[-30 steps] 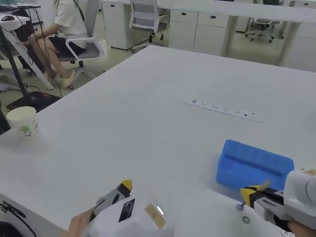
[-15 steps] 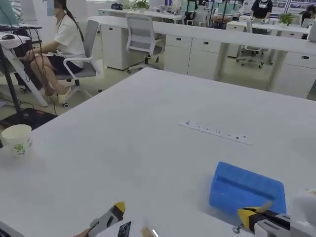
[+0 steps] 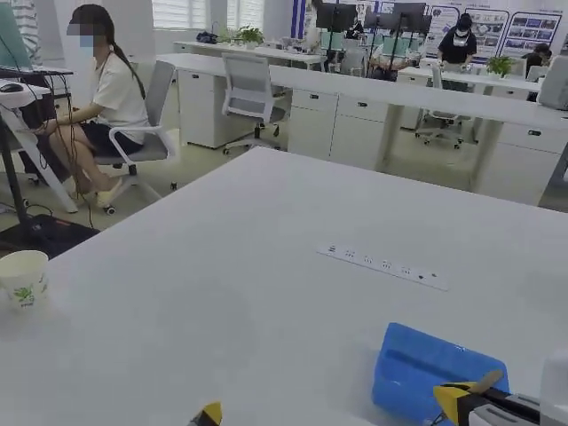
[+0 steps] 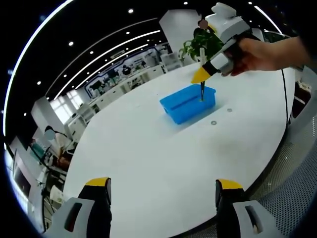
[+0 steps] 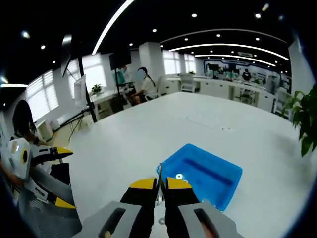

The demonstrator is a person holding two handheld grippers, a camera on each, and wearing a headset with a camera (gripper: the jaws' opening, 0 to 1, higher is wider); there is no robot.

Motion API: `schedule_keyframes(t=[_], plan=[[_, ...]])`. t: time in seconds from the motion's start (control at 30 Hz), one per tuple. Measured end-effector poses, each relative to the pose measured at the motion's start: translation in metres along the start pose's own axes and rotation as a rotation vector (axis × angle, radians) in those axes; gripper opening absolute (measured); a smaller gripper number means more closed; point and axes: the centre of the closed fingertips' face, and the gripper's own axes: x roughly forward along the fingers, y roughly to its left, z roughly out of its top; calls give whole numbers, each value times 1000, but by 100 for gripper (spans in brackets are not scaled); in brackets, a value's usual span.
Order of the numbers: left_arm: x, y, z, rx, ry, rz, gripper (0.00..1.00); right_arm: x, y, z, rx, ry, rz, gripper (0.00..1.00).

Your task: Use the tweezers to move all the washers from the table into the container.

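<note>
White table (image 3: 222, 293); right gripper's (image 5: 161, 182) fingers (image 5: 143, 184) pinch tweezers (image 4: 202, 90) over blue container (image 5: 205, 173).

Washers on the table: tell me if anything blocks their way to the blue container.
Nothing visible does. Two washers lie on the table beside the container; the right gripper holds tweezers over it.

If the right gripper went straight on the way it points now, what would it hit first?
Probably the blue container, which lies just beyond the tweezers in its jaws; depth is unclear.
</note>
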Motion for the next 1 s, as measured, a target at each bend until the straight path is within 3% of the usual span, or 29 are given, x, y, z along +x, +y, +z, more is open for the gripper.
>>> schedule_keyframes(t=[0.33,0.57,0.6,0.73,0.9,1.0], plan=[[1,-1,-1,-1,3,-6,88,2,-22,20,-28,20,-33,2],[1,0,-3,2,15,-4,88,16,-40,23,83,7,-41,2],[2,0,-3,2,17,-5,88,20,-42,23,114,3,-38,2],[2,0,-6,6,30,-5,88,31,-43,16,108,29,-50,2],[3,1,-7,5,36,2,88,42,-52,1,35,99,-101,3],[3,1,-7,9,36,1,88,51,-59,-5,28,113,-108,3]])
